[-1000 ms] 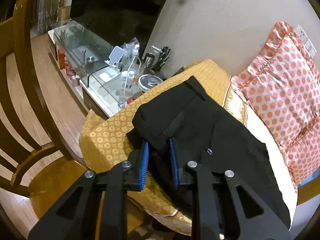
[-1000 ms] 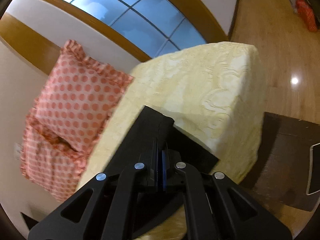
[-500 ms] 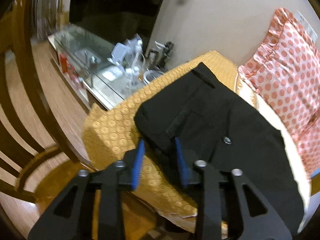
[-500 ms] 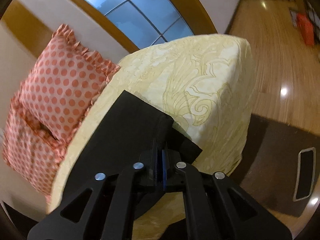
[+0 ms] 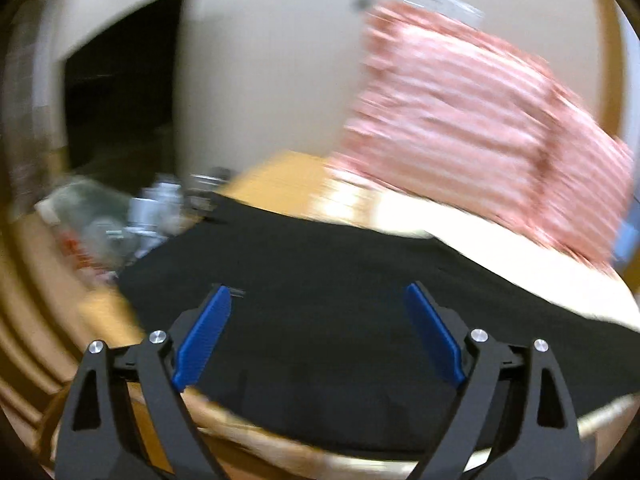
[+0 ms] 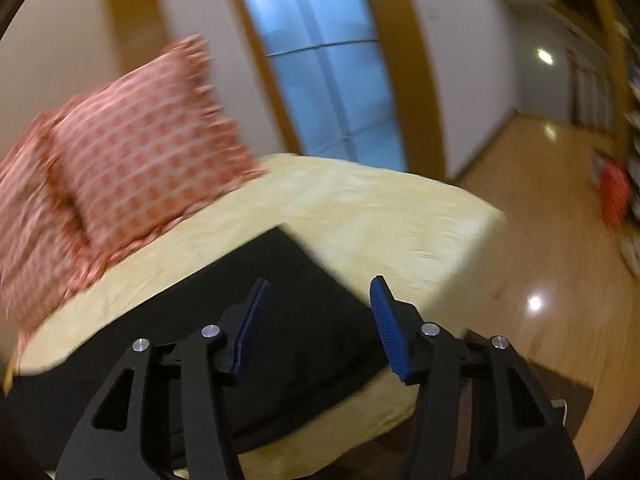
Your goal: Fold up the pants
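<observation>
The black pants [image 5: 328, 296] lie flat on a yellow-covered cushion [image 6: 384, 216], seen blurred in the left wrist view. My left gripper [image 5: 316, 296] hovers over their near part, its jaws opening wide, blue pads apart with nothing pressed between them. In the right wrist view the pants [image 6: 280, 304] end in a corner on the pale yellow cover. My right gripper [image 6: 318, 288] stands above that end, jaws opening, the cloth below and free of the pads.
A pink polka-dot pillow [image 6: 136, 152] leans on the wall behind the pants. A cluttered glass table [image 5: 132, 220] sits at the left. Past the cushion's right edge lie a wooden floor [image 6: 552, 272] and a dark rug [image 6: 516, 392].
Both grippers let go of the black cloth and their jaws spread apart. The left one swung sideways along the pants; both views rolled closer to level.
</observation>
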Tool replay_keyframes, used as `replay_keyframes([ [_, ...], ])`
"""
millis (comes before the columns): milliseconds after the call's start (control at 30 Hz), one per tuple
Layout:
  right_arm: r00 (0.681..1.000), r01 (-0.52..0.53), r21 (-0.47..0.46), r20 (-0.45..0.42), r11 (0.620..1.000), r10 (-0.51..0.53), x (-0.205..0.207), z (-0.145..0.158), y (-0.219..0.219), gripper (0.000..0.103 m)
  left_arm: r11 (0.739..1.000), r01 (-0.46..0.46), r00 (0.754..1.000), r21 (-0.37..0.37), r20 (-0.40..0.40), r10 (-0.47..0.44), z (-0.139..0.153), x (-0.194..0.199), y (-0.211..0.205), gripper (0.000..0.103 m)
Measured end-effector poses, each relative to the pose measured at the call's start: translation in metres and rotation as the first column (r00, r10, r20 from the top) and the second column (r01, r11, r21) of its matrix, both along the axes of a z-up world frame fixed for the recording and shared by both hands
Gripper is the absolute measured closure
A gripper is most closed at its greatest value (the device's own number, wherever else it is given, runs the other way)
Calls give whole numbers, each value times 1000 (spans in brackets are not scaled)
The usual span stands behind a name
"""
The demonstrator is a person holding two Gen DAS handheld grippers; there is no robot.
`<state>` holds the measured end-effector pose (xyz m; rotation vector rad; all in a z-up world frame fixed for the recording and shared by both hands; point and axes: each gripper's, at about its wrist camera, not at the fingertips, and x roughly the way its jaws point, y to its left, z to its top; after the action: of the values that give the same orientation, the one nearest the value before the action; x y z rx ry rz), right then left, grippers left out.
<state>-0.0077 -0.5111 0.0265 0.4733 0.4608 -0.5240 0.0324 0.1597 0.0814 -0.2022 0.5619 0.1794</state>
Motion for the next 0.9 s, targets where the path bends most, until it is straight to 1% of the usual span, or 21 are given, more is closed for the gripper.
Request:
replay_keyframes([
  [67, 998, -63, -36, -5, 997, 63, 12, -2, 12, 49, 994, 103, 994, -20, -22, -103, -12, 13, -30, 14],
  [100, 996, -91, -47, -12, 995, 90, 17, -5, 16, 49, 986, 165, 986, -27, -36, -165, -20, 21, -48, 13],
  [167, 993, -114, -54, -36, 992, 112, 23, -12, 23, 49, 974, 228, 972, -14, -60, -228, -36, 28, -73, 12],
  [233, 989, -125, -44, -87, 991, 121, 29, -23, 25, 49, 964, 266, 960, 0, -92, -265, -53, 32, -90, 12],
  [267, 984, -130, -29, -126, 991, 125, 31, -31, 24, 49, 962, 274, 956, -1, -104, -273, -59, 34, -93, 12],
  [300, 988, -124, -70, -104, 990, 117, 24, -30, 26, 51, 961, 275, 954, -5, -119, -274, -66, 36, -95, 12],
  [333, 990, -105, -83, -100, 991, 97, 18, -28, 27, 51, 962, 272, 954, -10, -130, -271, -71, 39, -94, 12],
  [367, 995, -76, -80, -72, 994, 70, 10, -25, 24, 51, 962, 271, 954, -14, -130, -271, -76, 40, -92, 12],
  [400, 999, -32, -66, -26, 997, 30, -2, -22, 16, 51, 961, 275, 956, -1, -108, -274, -77, 37, -92, 8],
  [433, 1000, 7, -51, -4, 999, -8, -10, -21, 10, 51, 961, 275, 956, 0, -107, -274, -77, 36, -92, 7],
  [467, 998, 64, -13, 7, 998, -64, -19, -21, -2, 51, 960, 279, 956, 5, -98, -277, -78, 36, -94, 6],
  [500, 997, 82, 16, 7, 996, -82, -23, -23, -9, 51, 959, 283, 956, 11, -89, -281, -79, 34, -95, 4],
  [567, 994, 107, 116, -8, 987, -107, -29, -35, -24, 51, 956, 290, 955, 44, -73, -286, -82, 30, -100, 2],
  [633, 994, 111, 148, -7, 983, -111, -34, -41, -27, 51, 955, 284, 958, 91, -76, -278, -86, 29, -109, 2],
  [700, 995, 96, 160, 4, 982, -97, -34, -43, -25, 51, 953, 281, 959, 116, -79, -273, -86, 31, -113, 2],
  [800, 998, 59, 162, 0, 985, -60, -28, -45, -17, 51, 952, 284, 958, 111, -74, -277, -87, 31, -112, 2],
  [833, 998, 65, 161, -4, 985, -65, -26, -45, -13, 52, 952, 286, 957, 108, -71, -280, -87, 30, -111, 2],
  [900, 997, 74, 151, 11, 986, -76, -26, -43, -9, 62, 951, 288, 957, 110, -67, -282, -87, 29, -111, 2],
])
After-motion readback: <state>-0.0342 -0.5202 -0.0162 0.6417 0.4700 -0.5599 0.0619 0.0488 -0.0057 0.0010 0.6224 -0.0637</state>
